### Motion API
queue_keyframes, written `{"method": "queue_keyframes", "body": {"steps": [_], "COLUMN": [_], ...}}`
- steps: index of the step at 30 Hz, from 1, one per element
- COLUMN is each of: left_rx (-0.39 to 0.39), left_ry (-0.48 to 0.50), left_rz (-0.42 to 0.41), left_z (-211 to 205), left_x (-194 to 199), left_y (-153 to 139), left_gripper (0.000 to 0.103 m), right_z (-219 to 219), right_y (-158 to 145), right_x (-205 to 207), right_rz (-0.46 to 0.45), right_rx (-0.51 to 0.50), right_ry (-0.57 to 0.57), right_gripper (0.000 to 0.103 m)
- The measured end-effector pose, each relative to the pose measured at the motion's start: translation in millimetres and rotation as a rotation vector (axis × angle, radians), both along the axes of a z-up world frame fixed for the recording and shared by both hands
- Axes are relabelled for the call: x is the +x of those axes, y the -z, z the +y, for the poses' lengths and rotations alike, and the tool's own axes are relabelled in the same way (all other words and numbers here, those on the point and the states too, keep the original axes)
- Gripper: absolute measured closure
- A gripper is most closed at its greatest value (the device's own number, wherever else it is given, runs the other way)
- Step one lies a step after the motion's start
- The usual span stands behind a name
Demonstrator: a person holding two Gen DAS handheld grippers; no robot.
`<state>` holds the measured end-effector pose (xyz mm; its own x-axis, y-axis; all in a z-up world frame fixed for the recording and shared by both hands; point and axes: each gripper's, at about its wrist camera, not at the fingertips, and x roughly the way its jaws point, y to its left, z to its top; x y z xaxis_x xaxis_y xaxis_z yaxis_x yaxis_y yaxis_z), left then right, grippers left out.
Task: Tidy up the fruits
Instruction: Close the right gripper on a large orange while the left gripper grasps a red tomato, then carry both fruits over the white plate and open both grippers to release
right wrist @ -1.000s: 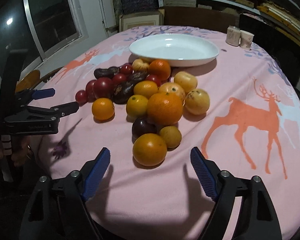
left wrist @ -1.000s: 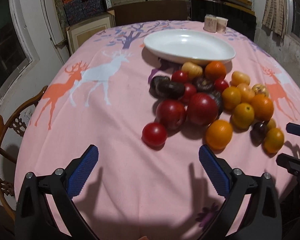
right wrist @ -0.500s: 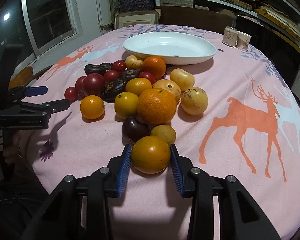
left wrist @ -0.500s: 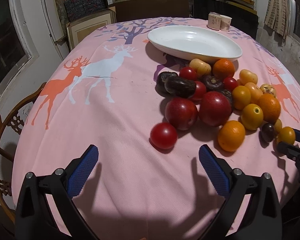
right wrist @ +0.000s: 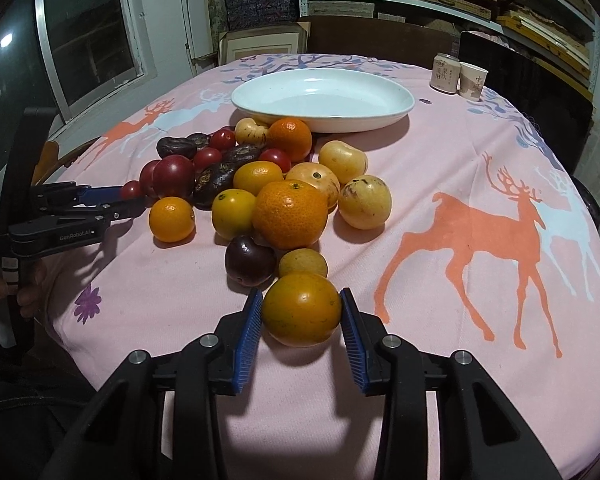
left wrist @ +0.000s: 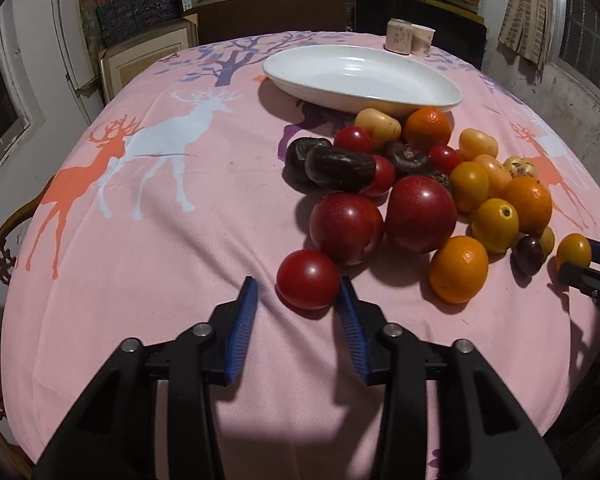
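Both grippers had fruit: right (right wrist: 301,312) clamped the orange (right wrist: 301,309), left (left wrist: 298,298) not yet touching the tomato (left wrist: 308,279); you needed gentle pressure.

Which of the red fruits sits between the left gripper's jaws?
The small red tomato at the near edge of the pile, lying apart in front of the two bigger dark-red fruits; the left gripper brackets it, and its right jaw touches it.

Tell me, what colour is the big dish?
The dish is plain white, clearest in the right wrist view.
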<state>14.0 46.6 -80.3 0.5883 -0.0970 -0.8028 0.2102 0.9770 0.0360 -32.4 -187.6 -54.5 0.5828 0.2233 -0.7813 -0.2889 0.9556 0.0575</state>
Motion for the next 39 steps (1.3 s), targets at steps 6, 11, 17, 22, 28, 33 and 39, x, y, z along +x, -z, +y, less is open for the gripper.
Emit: {"method": "queue_keyframes", "body": {"steps": [6, 11, 17, 22, 28, 33, 39], "left_rx": [-0.006, 0.033, 0.08, 0.041, 0.05, -0.007, -0.043], "left_ry": [0.007, 0.02, 0.024, 0.012, 0.018, 0.027, 0.061], "left_rz": [-0.037, -0.052, -0.039, -0.035, -0.056, -0.097, -0.133], "left_z": [-2, -6, -11, 0, 9, 9, -6], "left_x": [-7, -5, 8, 8, -1, -7, 9], "left_y": [-8, -6, -3, -9, -21, -41, -66], "left_gripper": [0.073, 0.073, 0.072, 0.074, 0.075, 0.075, 0.075], "right_z": [-1, -1, -1, -3, -2, -6, -24], "right_y": [0, 1, -1, -2, -7, -15, -48], "right_x": [-2, -2, -1, -1, -3, 0, 20], "right_rz": [-0.005, 0.003, 0.01, 0.013, 0.001, -0.014, -0.086], "right_rx": [0.0, 0.003, 0.012, 0.025, 0.033, 0.052, 0.112], "right_ry": [0.003, 0.003, 0.0, 0.002, -0.004, -0.008, 0.021], "right_gripper": [0.064, 0.064, 0.064, 0.064, 0.064, 0.064, 0.064]}}
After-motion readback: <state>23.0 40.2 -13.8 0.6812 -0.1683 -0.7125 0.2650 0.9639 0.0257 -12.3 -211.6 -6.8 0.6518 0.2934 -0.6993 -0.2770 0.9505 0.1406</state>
